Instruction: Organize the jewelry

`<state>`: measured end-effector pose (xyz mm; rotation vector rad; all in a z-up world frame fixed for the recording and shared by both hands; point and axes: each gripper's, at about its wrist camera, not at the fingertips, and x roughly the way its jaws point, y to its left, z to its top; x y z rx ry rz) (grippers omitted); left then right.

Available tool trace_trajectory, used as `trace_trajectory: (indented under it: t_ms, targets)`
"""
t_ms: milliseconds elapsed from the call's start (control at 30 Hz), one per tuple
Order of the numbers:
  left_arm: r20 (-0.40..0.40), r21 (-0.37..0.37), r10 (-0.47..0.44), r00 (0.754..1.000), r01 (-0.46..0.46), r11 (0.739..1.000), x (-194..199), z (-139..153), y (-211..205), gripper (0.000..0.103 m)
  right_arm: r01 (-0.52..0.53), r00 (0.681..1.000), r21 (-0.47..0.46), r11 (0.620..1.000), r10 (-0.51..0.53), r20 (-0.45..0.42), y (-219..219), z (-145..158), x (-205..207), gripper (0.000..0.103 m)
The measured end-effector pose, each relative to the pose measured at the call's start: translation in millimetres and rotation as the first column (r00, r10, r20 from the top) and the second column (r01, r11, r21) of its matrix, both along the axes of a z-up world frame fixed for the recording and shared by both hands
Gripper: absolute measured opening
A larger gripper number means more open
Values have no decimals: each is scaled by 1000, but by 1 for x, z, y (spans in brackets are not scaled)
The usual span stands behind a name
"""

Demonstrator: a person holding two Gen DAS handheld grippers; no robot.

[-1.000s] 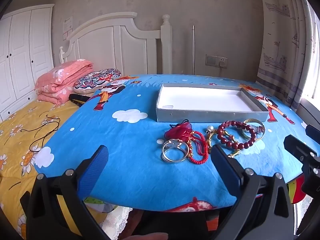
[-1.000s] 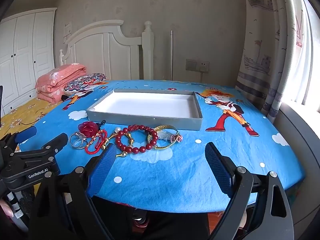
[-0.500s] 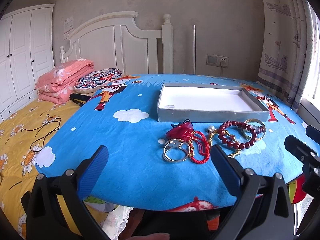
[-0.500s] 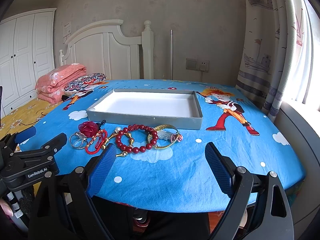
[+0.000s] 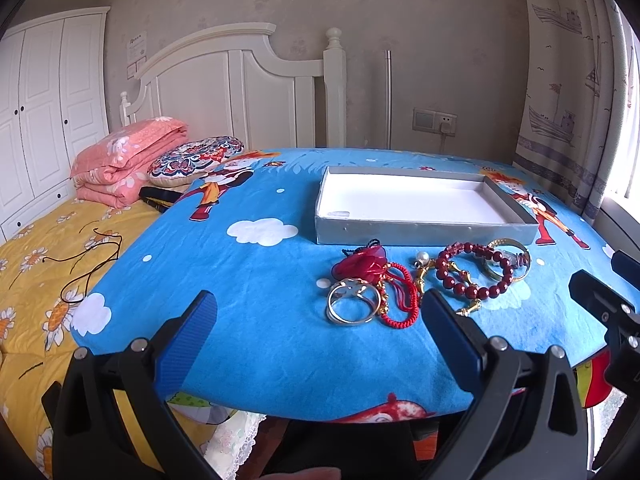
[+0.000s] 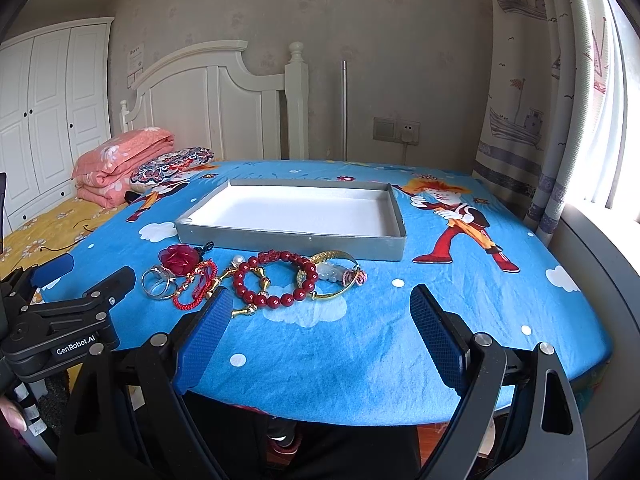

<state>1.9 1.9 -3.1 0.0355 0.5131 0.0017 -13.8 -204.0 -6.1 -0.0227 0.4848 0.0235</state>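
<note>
A pile of jewelry lies on the blue cartoon cloth in front of an empty grey tray (image 5: 420, 232) (image 6: 288, 244) with a white floor. It holds a red rose piece (image 5: 360, 264) (image 6: 180, 258), silver rings (image 5: 352, 306) (image 6: 158, 284), a red cord bracelet (image 5: 402, 296) (image 6: 196, 290), a dark red bead bracelet (image 5: 468, 280) (image 6: 276, 282) and a gold bangle (image 5: 510, 256) (image 6: 332, 272). My left gripper (image 5: 320, 336) is open and empty, short of the rings. My right gripper (image 6: 322, 330) is open and empty, near the table's front edge.
The blue cloth (image 5: 240, 280) (image 6: 460, 300) covers the table. A bed with a yellow sheet (image 5: 36, 280), a pink folded quilt (image 5: 128, 164) and a patterned cushion (image 5: 196, 158) lies to the left. A curtain (image 6: 560, 120) and a window stand on the right.
Both grippers have barely moved; the left wrist view has shifted very slightly. The jewelry and tray lie as before.
</note>
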Motion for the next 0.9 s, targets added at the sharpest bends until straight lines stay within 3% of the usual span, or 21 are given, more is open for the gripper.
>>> trace_trajectory:
  t_ms: [900]
  targets:
    - [-2,-7,11,1000,-11,1000,-5,4,3,99,-14,1000,9,1000,14,7,4,1,-2,85]
